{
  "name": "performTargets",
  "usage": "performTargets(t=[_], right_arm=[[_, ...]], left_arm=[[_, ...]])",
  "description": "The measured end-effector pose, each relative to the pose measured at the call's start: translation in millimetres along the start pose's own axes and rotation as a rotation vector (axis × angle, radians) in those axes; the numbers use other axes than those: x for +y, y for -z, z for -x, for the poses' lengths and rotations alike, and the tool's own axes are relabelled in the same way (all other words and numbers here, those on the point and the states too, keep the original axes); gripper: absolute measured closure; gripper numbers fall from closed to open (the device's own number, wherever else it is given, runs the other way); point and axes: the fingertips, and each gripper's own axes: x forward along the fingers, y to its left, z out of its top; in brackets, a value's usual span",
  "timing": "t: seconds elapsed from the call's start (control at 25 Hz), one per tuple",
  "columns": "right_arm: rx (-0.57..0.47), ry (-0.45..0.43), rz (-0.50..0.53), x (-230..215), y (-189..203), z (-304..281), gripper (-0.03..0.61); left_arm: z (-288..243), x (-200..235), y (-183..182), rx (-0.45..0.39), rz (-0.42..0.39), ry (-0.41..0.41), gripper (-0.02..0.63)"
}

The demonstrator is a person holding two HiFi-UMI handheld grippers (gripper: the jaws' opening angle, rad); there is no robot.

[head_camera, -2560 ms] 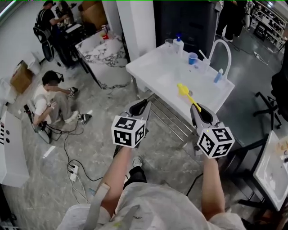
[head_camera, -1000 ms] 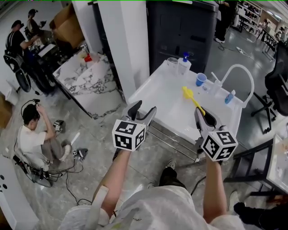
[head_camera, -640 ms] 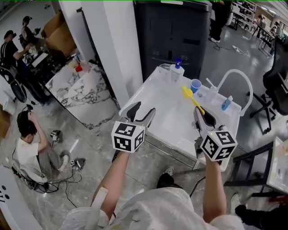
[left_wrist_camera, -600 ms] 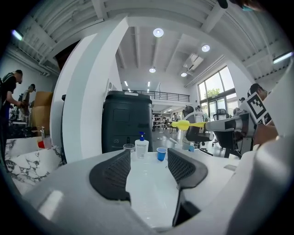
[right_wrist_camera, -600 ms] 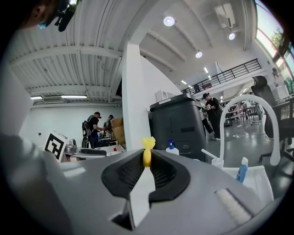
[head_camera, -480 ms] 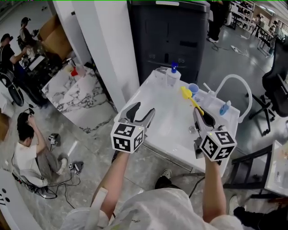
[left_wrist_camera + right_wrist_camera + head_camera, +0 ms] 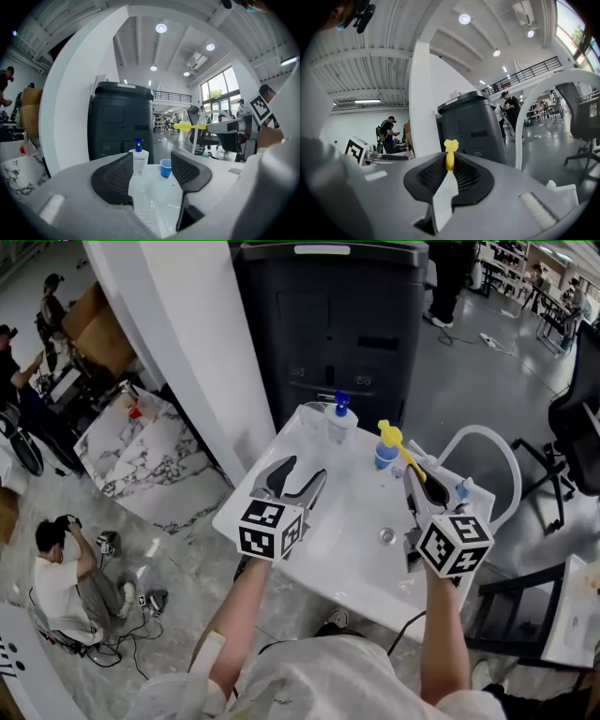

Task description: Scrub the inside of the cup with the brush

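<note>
lower centre of head view: left claw (image 7: 302, 476) stands partly open, nothing between its pads, above the near side of the white tabletop (image 7: 319, 540). lower right: right claw (image 7: 412, 486) clamped on the yellow brush (image 7: 390, 435), head pointing away. farther back, upper centre: blue cup (image 7: 383, 457) upright on the tabletop, clear of the brush; pump bottle (image 7: 337, 423) to its left; dark bin (image 7: 328, 324) behind.

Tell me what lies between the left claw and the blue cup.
Only bare white tabletop, seen in the head view; the pump bottle stands aside.
</note>
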Motion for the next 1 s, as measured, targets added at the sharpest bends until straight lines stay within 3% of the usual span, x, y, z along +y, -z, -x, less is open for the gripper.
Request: performTargets(t=[0.48,1.0], right_arm=[[-0.023,0.046,-0.034,-42.6,-3.6,-25.8,0.543],[-0.030,0.278,-0.021,-62.4,-2.7,-53.2,0.545]], left_arm=[[-69.7,-11.7,-14.7,0.000,-0.029,0.086,0.350],[-151.1,-27.5,-18.8,0.012,-0.080,0.425,0.333]])
